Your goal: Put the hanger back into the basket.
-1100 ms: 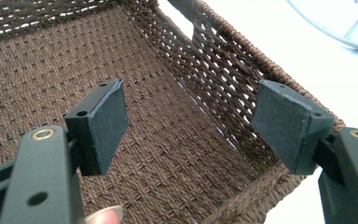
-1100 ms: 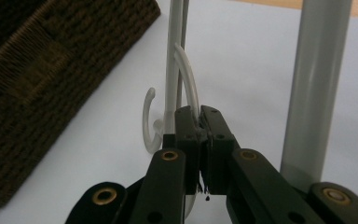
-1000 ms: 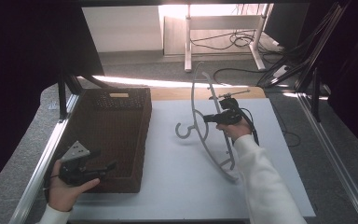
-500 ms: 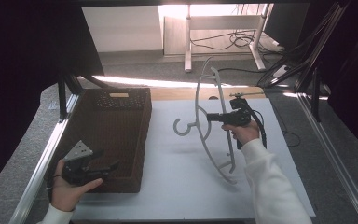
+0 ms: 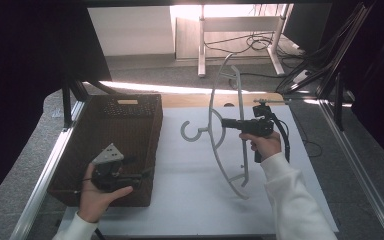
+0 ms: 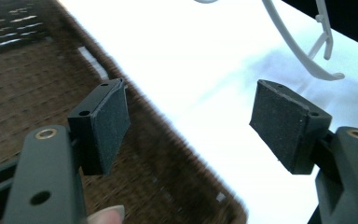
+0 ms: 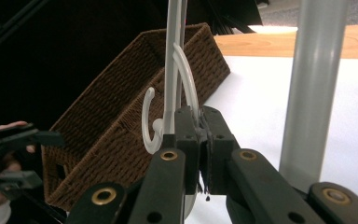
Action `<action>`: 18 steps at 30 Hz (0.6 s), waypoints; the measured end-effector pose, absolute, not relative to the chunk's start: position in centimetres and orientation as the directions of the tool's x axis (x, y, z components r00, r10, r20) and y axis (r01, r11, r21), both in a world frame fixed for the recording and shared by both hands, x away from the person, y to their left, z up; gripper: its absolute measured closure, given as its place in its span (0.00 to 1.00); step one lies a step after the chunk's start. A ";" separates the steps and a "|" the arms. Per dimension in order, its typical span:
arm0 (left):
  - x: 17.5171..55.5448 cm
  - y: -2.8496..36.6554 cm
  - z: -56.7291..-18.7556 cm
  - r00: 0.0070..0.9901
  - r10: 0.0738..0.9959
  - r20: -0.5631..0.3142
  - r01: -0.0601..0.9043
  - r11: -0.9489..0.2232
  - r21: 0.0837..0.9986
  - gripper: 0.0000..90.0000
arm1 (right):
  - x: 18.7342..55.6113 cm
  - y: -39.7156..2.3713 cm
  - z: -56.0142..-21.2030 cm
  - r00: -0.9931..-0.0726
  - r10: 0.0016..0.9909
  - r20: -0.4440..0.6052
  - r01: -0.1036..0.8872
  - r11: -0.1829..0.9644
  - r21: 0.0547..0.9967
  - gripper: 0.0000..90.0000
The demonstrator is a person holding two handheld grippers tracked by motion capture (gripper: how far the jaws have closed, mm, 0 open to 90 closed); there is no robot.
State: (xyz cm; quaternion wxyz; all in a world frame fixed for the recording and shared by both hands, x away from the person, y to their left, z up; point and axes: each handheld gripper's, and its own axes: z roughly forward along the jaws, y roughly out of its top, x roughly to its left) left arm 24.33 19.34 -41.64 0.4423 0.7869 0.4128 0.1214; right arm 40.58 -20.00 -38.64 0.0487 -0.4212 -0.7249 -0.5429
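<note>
The right gripper [image 5: 226, 122] clamps a white hanger [image 5: 219, 125] upright over the table [image 5: 190, 200]; at 8 o'clock, the left gripper [image 5: 147, 172] gapes above the basket [image 5: 130, 107]

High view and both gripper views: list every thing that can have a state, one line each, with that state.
White hanger: lifted and tilted, one end on the white table cover, clamped near its hook.
Right gripper: shut on the hanger.
Left gripper: open, holds nothing, over the basket's edge.
Wicker basket: upright on the table, nothing seen inside.
</note>
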 end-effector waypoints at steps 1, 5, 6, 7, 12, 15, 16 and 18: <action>24.6 18.9 -41.6 0.634 0.751 -0.184 0.544 -0.264 0.796 0.31 | 40.5 -20.0 -38.6 -0.642 0.553 0.531 0.661 0.050 0.749 0.96; 25.3 17.3 -41.2 0.647 0.732 -0.213 0.549 -0.253 0.797 0.31 | 40.2 -19.9 -38.4 -0.649 0.533 0.543 0.656 0.030 0.754 0.96; 25.4 17.0 -41.1 0.651 0.726 -0.222 0.549 -0.249 0.798 0.31 | 40.1 -20.0 -38.3 -0.649 0.530 0.546 0.656 0.025 0.755 0.96; 25.6 16.6 -41.0 0.655 0.720 -0.229 0.549 -0.246 0.798 0.32 | 40.0 -20.0 -38.2 -0.651 0.523 0.550 0.654 0.018 0.757 0.96; 26.4 14.8 -40.8 0.660 0.706 -0.257 0.562 -0.237 0.793 0.33 | 39.6 -20.3 -37.9 -0.654 0.499 0.568 0.651 -0.010 0.759 0.96; 26.9 13.7 -41.0 0.664 0.698 -0.267 0.567 -0.239 0.788 0.33 | 39.5 -20.3 -37.8 -0.657 0.492 0.571 0.647 -0.019 0.762 0.96; 27.1 13.4 -41.0 0.666 0.696 -0.269 0.568 -0.239 0.787 0.33 | 39.4 -20.3 -37.7 -0.658 0.490 0.571 0.646 -0.022 0.763 0.96; 27.3 12.7 -41.2 0.669 0.691 -0.274 0.573 -0.244 0.782 0.33 | 39.3 -20.3 -37.7 -0.657 0.488 0.575 0.647 -0.026 0.762 0.96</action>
